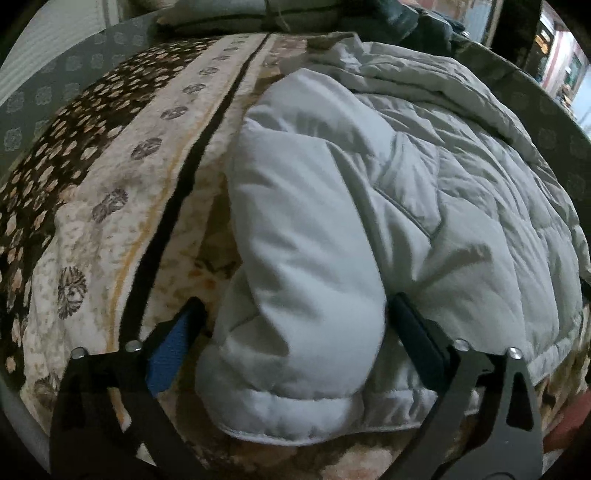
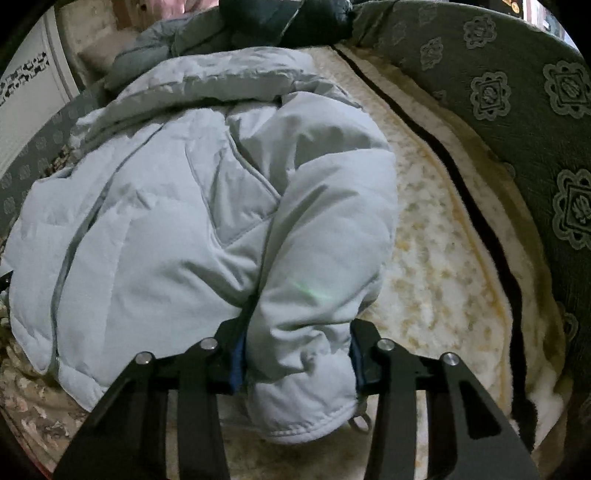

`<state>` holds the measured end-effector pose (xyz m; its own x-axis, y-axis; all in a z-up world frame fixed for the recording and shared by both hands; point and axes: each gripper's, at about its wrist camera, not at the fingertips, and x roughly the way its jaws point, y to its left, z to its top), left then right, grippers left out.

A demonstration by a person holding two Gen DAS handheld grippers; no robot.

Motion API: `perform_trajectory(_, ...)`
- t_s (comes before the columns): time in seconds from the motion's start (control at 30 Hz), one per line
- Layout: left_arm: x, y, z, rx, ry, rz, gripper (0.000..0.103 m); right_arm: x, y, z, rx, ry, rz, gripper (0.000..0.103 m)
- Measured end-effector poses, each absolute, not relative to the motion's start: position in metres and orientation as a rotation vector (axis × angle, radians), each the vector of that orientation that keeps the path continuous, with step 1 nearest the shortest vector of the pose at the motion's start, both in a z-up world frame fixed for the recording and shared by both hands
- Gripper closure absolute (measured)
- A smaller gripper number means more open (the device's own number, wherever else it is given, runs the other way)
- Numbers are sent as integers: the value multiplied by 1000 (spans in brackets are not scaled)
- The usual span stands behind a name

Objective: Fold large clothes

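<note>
A pale grey-blue puffer jacket (image 1: 461, 221) lies spread on a patterned blanket. One sleeve (image 1: 295, 221) is folded along its edge, cuff towards me. My left gripper (image 1: 295, 306) straddles that sleeve near the cuff. Its jaws stand wide: the right finger (image 1: 410, 325) touches the fabric, while the blue-padded left finger (image 1: 177, 343) stays a little apart. In the right wrist view the jacket (image 2: 147, 221) fills the left half, with its other sleeve (image 2: 325, 221) bent down towards me. My right gripper (image 2: 295, 328) is shut on this sleeve just above the cuff, pads pressing both sides.
The cream and brown flowered blanket (image 1: 92, 203) (image 2: 436, 277) covers the bed under the jacket. A grey-green sheet with medallions (image 2: 517, 129) borders it. Dark clothes (image 2: 280, 22) and a folded pile (image 1: 221, 14) lie at the far end.
</note>
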<state>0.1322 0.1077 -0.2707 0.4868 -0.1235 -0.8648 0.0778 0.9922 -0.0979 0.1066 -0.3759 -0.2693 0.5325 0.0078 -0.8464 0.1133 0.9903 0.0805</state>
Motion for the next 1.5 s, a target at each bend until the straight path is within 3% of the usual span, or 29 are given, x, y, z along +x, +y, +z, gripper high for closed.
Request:
perform_trajectory(0.13, 129, 99, -265, 16, 1085, -148, 25, 105, -379, -257, 119, 1020, -42, 77)
perform_trajectory(0.23, 128, 95, -259, 37, 1113, -186, 42, 99, -382, -251, 141, 1016, -33, 77)
perform_trajectory(0.33, 127, 96, -257, 65, 1134, -202, 47, 93, -389, -250, 192, 1019, -23, 70)
perform_trajectory(0.4, 129, 100, -258, 46, 1145, -216, 47, 91, -391, -255, 202, 1041, -25, 59)
perform_trajectory(0.5, 139, 96, -262, 41, 1151, -215, 47, 93, -392, -259, 230, 1041, -28, 58)
perform_trajectory(0.57, 144, 95, -264, 23, 1155, -213, 49, 98, -385, -259, 201, 1047, -36, 65)
perform_trajectory(0.6, 147, 96, -262, 0, 1163, -216, 55, 99, -382, -258, 183, 1045, -34, 73)
perform_trajectory(0.67, 150, 99, -257, -23, 1175, -228, 65, 104, -379, -250, 181, 1057, -27, 78)
perform_trajectory(0.8, 161, 100, -233, -63, 1193, -275, 78, 111, -391, -222, 224, 1054, 1, 83)
perform_trajectory(1.07, 185, 80, -160, -129, 1072, -350, 83, 142, -389, -131, 232, 896, 66, 83)
perform_trajectory(1.5, 273, 76, -85, -191, 920, -272, 83, 224, -409, -57, 312, 730, 29, 84)
